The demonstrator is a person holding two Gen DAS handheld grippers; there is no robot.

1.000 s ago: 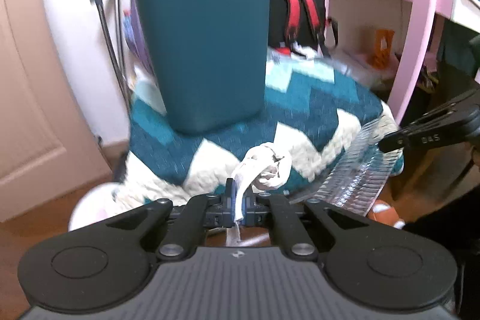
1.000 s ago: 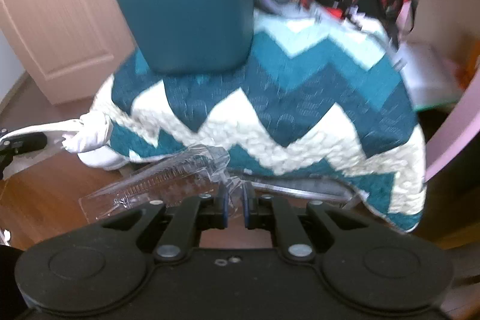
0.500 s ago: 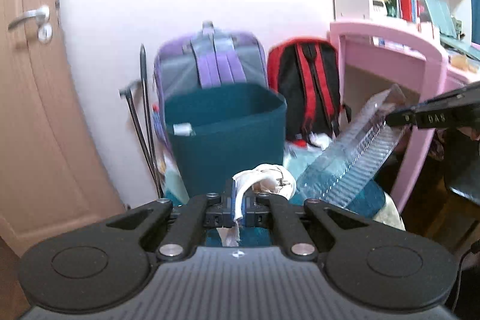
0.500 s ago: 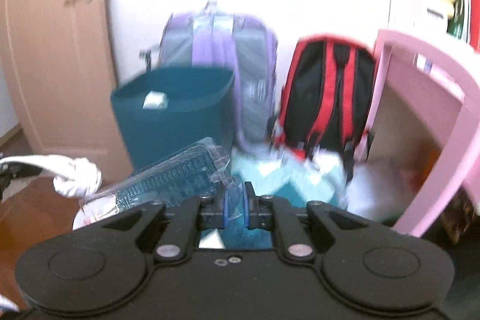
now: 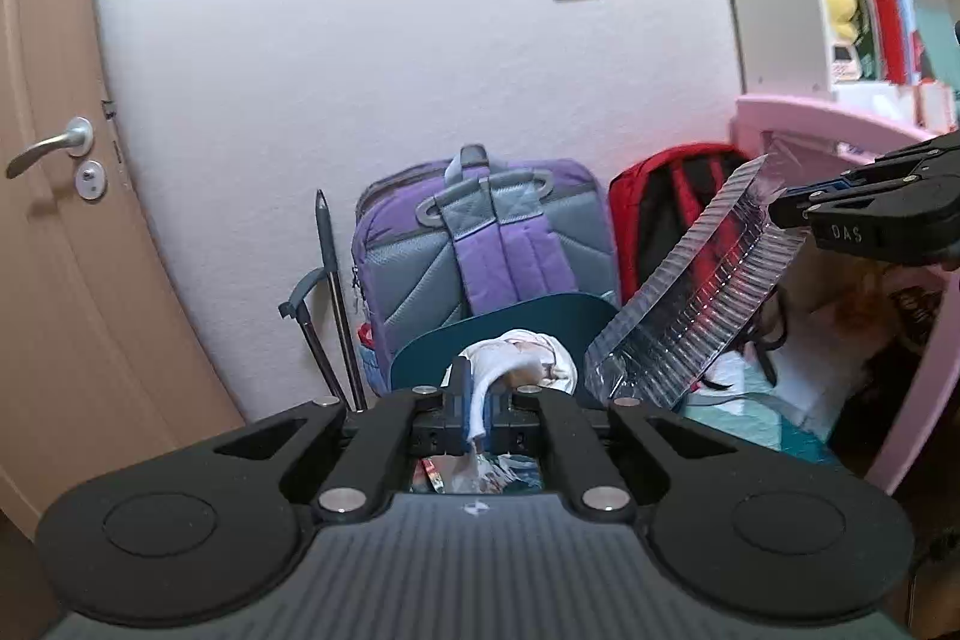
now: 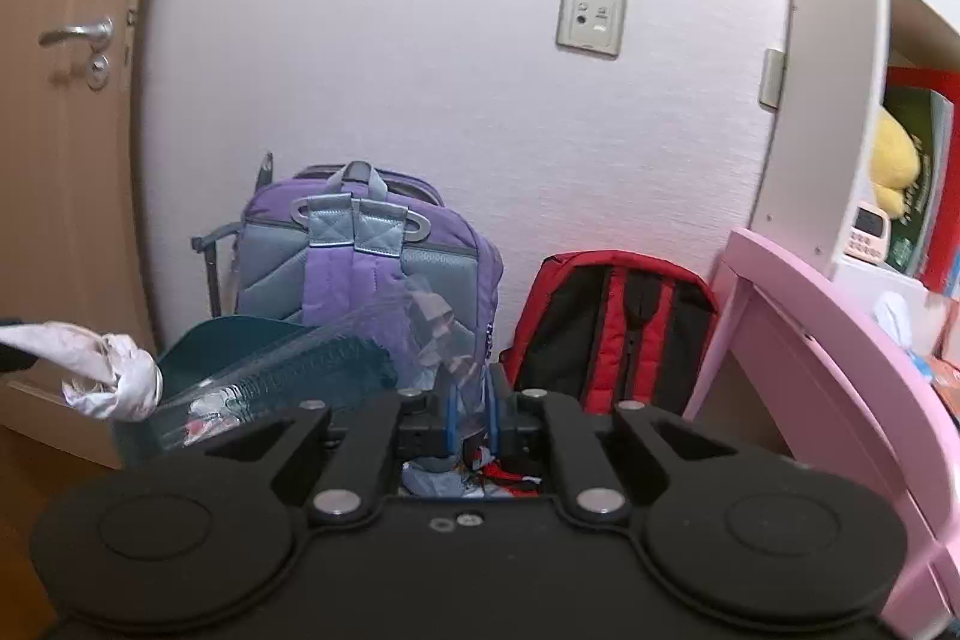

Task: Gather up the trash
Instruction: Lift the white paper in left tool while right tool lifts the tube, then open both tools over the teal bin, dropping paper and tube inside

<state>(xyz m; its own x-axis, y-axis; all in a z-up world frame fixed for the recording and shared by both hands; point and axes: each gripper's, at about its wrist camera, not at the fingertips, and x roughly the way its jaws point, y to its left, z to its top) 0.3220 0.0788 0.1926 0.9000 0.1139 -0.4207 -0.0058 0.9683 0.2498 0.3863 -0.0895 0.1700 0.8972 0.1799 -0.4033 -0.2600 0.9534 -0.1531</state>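
Left gripper pinching crumpled white tissue, teal bin at 12 o'clock beyond it, right gripper clamped on clear plastic tray, purple backpack behind bin.

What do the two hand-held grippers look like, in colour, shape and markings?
Both are matte black. The left hand-held gripper has a ribbed grey body, two round discs, silver pivot bolts and blue pads. The right hand-held gripper has the same shape with a smooth black body; in the left wrist view its finger bears pale lettering.
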